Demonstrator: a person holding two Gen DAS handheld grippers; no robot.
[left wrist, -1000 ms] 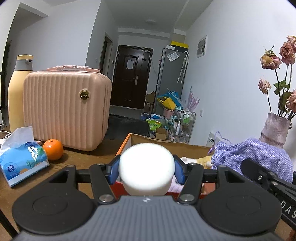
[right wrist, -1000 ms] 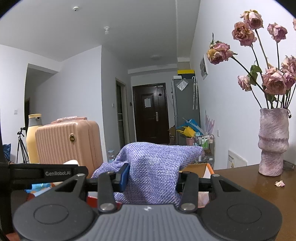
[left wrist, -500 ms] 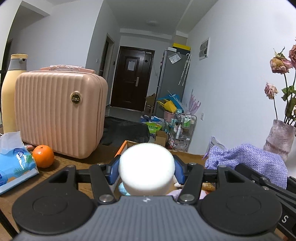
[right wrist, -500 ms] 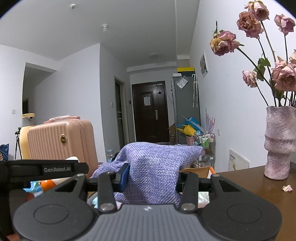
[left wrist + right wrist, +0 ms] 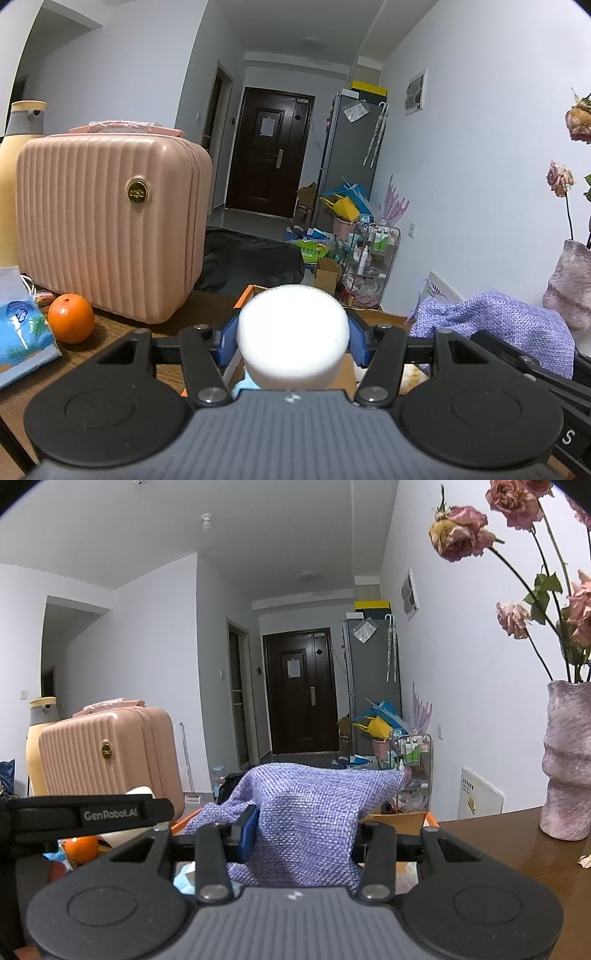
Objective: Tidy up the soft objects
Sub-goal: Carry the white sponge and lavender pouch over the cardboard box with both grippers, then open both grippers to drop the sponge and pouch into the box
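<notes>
Left tongs [image 5: 293,341] grip a white sponge [image 5: 293,334]. Right tongs [image 5: 304,830] grip a purple cloth [image 5: 306,812], both above the box [image 5: 245,295].

Both tongs share one build. The left tongs [image 5: 293,341] have a ribbed grey housing with a small white logo at its front edge, flanked by two round black discs, black angular linkage arms with silver screw heads, and blue pads. The right tongs [image 5: 301,832] match; beside them, a black bar reads "GenRobot.AI" in white.
</notes>
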